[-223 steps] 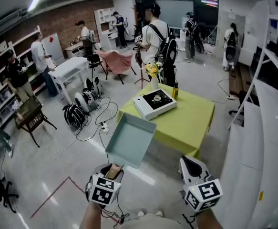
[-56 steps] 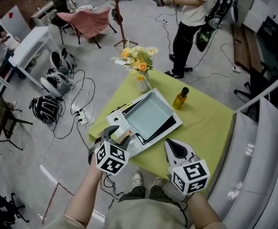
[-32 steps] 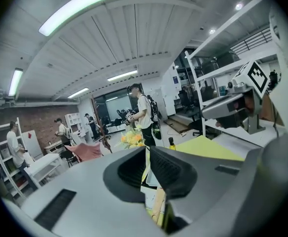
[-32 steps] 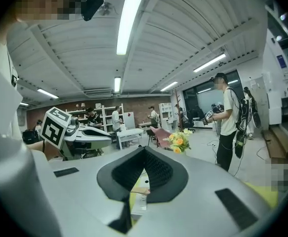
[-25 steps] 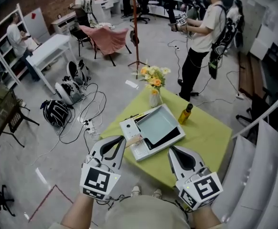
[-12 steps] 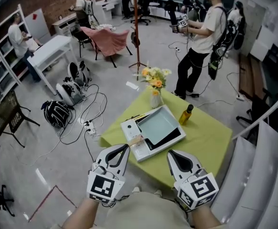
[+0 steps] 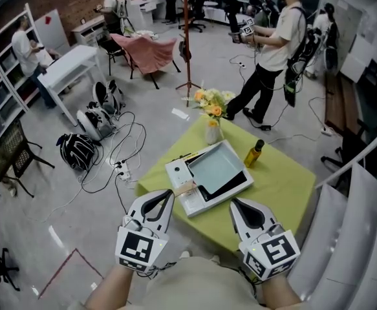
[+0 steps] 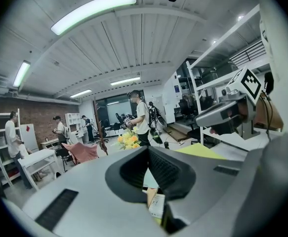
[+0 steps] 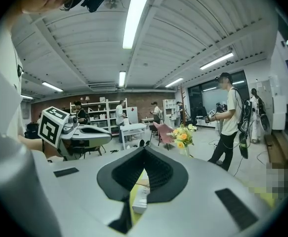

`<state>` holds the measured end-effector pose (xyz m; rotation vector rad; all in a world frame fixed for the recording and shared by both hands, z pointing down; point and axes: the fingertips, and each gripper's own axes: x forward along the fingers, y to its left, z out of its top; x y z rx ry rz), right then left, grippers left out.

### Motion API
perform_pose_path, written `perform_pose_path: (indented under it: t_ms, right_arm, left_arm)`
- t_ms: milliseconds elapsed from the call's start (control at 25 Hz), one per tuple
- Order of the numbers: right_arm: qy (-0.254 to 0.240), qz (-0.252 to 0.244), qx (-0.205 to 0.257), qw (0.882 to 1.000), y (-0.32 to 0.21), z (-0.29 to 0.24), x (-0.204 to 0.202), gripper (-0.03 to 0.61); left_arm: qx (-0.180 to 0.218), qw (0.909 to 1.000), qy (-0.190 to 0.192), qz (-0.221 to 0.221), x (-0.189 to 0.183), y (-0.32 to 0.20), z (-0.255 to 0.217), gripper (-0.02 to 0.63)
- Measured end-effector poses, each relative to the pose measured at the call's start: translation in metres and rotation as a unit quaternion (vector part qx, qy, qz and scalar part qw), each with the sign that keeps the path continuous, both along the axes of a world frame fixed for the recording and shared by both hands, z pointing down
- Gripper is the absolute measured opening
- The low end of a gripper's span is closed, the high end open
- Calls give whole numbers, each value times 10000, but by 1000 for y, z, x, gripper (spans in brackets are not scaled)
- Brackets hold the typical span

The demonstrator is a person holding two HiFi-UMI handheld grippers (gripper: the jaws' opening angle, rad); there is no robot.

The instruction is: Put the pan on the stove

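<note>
Pale-blue, stiff and probably light, the square pan [image 7: 215, 170] sits on the white stove [image 7: 175, 171] on the green tabletop [image 7: 279, 179]. Its tan handle [image 7: 183, 189] seems the safest hold. Left claw [image 7: 168, 195] and right claw [image 7: 234, 201] hang closed and empty.

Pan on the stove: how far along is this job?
Done: the pan sits on the stove on the green table. In hand: nothing; the left gripper and right gripper are shut, empty, clear of the pan. Left: nothing visible.
</note>
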<state>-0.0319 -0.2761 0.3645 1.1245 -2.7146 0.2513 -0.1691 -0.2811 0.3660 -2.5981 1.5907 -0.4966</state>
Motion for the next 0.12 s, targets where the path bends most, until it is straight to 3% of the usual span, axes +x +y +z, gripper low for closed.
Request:
perform_pose_path:
  t_ms: [120]
  right_arm:
    - [17, 36, 48, 10000, -3, -4, 1, 6]
  left_arm:
    - [20, 10000, 13, 12, -3, 0, -3, 6]
